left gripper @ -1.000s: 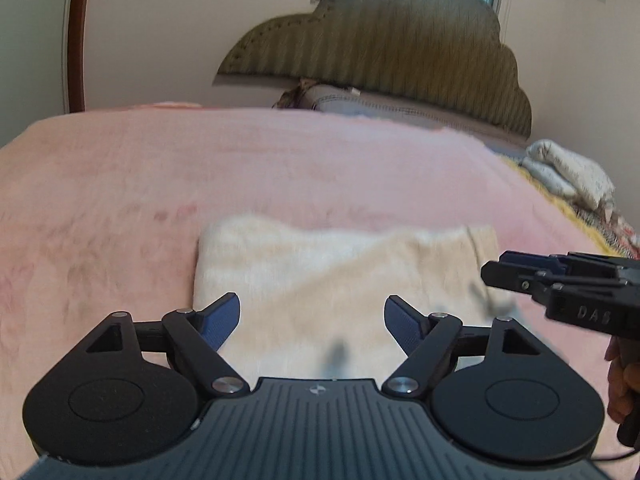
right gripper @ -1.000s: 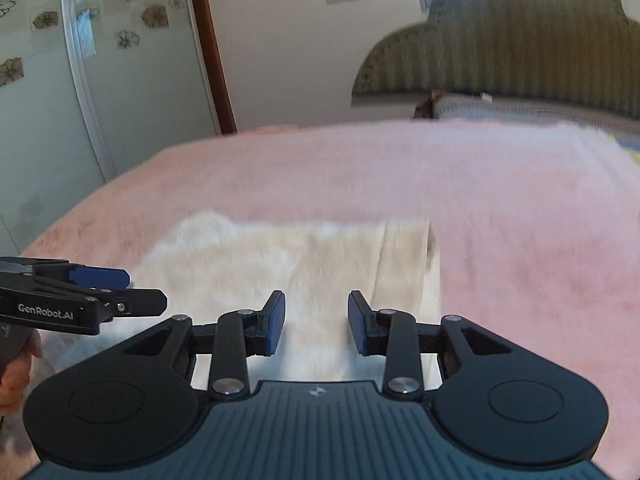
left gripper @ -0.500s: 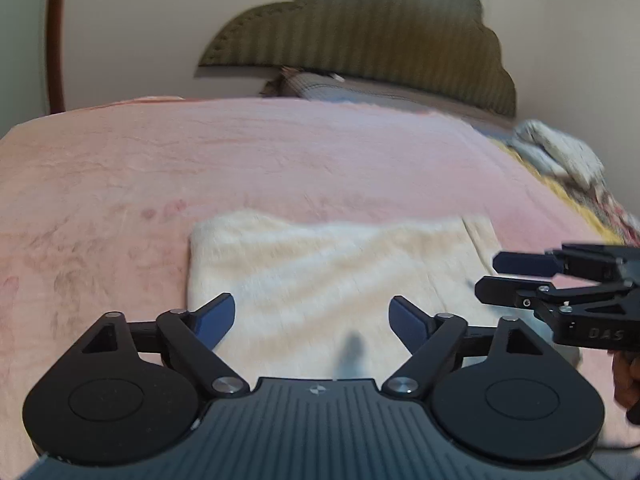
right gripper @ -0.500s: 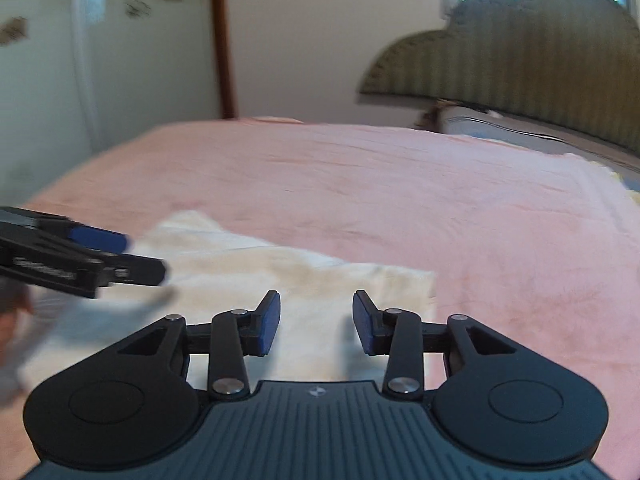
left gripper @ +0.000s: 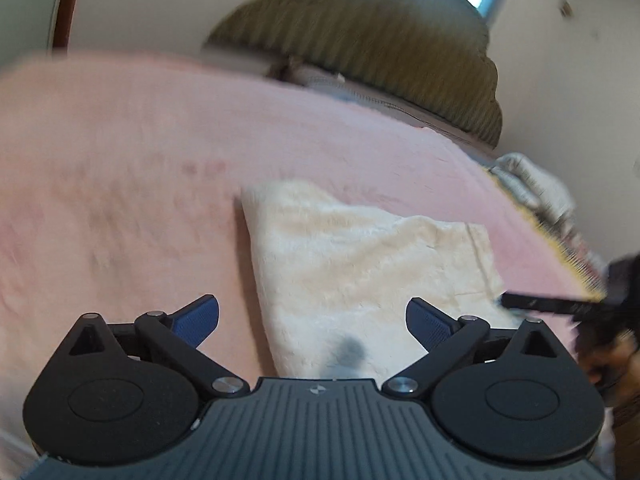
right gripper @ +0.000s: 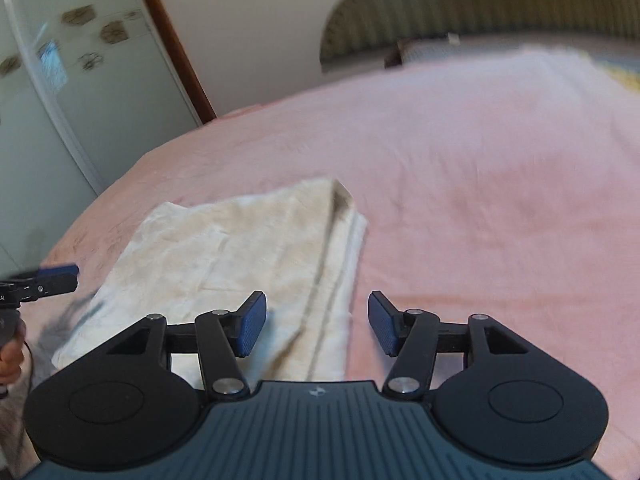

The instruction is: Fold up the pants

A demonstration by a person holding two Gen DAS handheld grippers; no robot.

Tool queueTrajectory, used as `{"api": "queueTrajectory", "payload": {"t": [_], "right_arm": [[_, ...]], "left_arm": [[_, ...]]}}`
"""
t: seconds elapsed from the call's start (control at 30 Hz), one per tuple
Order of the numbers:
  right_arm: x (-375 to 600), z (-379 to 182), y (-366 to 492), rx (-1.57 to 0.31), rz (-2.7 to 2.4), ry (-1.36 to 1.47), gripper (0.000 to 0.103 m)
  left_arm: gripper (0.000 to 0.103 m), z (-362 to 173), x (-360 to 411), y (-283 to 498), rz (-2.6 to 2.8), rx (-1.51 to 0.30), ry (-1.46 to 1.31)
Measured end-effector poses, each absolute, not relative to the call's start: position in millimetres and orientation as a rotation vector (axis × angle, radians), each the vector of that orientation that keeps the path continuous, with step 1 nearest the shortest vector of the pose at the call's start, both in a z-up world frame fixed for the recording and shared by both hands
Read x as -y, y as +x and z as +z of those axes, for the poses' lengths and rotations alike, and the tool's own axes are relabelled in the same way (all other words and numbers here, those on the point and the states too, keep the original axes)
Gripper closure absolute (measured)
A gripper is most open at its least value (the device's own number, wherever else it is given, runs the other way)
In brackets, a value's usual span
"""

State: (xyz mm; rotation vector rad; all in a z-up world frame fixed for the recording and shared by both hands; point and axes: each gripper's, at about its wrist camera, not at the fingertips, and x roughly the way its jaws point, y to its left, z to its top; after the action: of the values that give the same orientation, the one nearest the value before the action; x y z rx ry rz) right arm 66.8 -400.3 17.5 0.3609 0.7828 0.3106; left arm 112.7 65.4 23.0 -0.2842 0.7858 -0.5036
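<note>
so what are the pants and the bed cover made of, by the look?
Pants: cream, plush fleece or faux fur, probably; matte fuzzy nap, soft thick folded edge. Bed cover: pink, short-pile fleece or flannel by the look; matte, faint brushed streaks. Motion blur leaves both open.

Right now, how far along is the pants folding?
The cream pants already lie folded into a flat rectangle on the pink bed. Both claws, left and right, have just been opening and hold nothing. At most another fold or tidying is left.

Pink bed [left gripper: 160,140], scalloped olive headboard [left gripper: 360,40]
</note>
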Motion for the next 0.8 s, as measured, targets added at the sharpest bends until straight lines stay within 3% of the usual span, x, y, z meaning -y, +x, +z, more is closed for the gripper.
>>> {"api": "queueTrajectory", "payload": {"t": [0.13,0.27,0.33,0.37,0.43,0.5,0.57,0.67,0.8], "right_arm": [[412,-4,81,-0.821,0.434,0.547,0.047],[415,-11,90,-0.823,0.489,0.622,0.047],[413,-13,98,-0.817,0.494,0.643,0.052],[410,-13,100,-0.813,0.484,0.640,0.057],[404,-11,102,-0.800,0.456,0.610,0.066],[397,-6,96,-0.778,0.437,0.578,0.072],[393,-2,88,-0.747,0.429,0.562,0.076],[388,7,79,-0.704,0.427,0.554,0.080],[378,31,77,-0.636,0.445,0.521,0.082]], "left_arm": [[0.002,-5,-73,137,-0.602,-0.924,-0.497],[0.002,-10,-64,148,-0.642,-0.904,-0.531],[0.003,-10,-54,151,-0.643,-0.906,-0.536],[0.010,-9,-48,150,-0.629,-0.902,-0.509],[0.034,-4,-35,145,-0.580,-0.879,-0.396],[0.067,0,-30,139,-0.517,-0.851,-0.304],[0.083,4,-35,133,-0.512,-0.813,-0.321],[0.092,15,-38,124,-0.524,-0.740,-0.315],[0.093,41,-37,113,-0.529,-0.630,-0.230]]}}
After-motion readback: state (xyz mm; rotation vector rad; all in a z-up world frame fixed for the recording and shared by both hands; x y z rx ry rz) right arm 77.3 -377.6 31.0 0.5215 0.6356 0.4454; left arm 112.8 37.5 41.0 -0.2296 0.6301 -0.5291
